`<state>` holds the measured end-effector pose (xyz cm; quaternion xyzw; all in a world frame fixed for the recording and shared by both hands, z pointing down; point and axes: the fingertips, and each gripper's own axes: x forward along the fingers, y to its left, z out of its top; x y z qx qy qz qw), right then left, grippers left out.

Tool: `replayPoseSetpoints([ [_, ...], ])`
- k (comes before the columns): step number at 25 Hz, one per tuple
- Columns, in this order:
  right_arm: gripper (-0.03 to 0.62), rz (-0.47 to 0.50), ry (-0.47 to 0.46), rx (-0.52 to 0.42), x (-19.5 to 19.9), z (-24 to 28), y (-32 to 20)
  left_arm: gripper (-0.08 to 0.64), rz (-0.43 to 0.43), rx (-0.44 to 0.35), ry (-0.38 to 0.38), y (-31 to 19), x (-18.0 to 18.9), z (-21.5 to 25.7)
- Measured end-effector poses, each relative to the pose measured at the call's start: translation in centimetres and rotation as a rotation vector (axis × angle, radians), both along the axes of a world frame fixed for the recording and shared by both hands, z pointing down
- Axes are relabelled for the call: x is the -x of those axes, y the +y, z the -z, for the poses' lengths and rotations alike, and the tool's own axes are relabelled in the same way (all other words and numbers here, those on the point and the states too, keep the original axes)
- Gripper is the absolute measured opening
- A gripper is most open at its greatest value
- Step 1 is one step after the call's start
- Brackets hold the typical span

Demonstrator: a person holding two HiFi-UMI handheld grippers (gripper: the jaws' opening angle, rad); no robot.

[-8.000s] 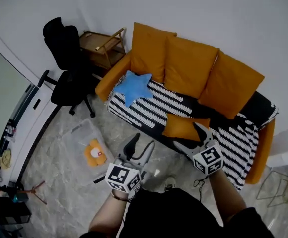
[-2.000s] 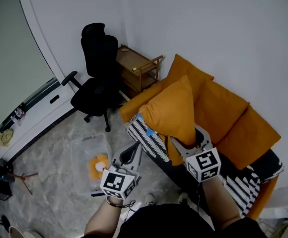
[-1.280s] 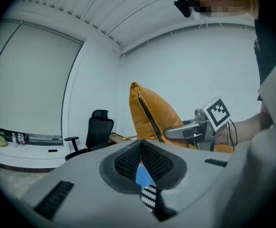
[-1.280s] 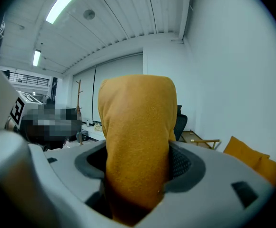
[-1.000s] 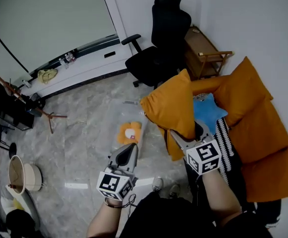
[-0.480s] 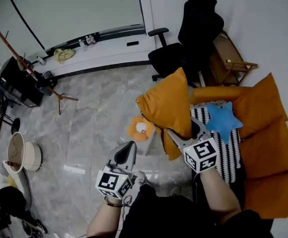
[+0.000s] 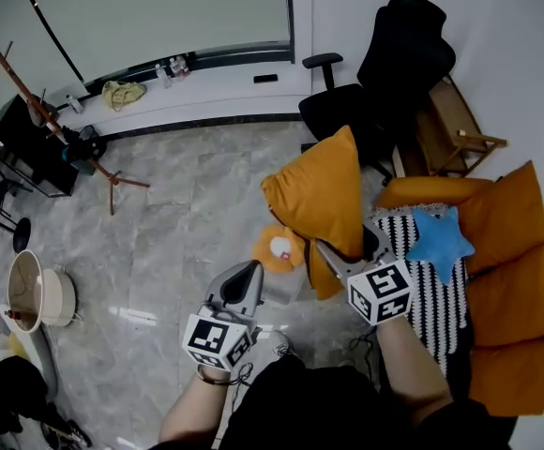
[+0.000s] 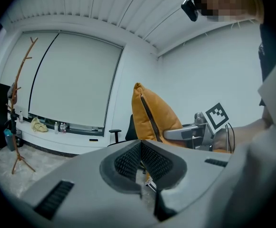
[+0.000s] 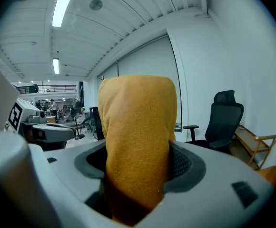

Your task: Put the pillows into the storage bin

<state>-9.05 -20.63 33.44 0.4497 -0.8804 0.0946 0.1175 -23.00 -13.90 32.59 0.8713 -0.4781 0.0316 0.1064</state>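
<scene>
While the right gripper (image 7: 355, 247) clamps the orange pillow (image 7: 319, 195), left gripper (image 7: 249, 272) stands closed; empty

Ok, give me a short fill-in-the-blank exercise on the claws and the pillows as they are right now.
The right claw is clamped on an ____ pillow.
The left claw is ____ and holds nothing.
The star pillow lying on the sofa is coloured ____.
Missing words: orange; shut; blue.
</scene>
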Motion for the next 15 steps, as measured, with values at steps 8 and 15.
replayPoseSetpoints([
  [8,0.328,0.056,0.019,0.041,7.1,-1.7,-3.6,0.006,0.029,0.031,0.014,-2.8,5.6,-1.7],
  [15,0.33,0.157,0.039,0.061,10.9,-3.2,-6.0,0.006,0.117,0.063,0.015,-3.8,8.6,-3.1],
])
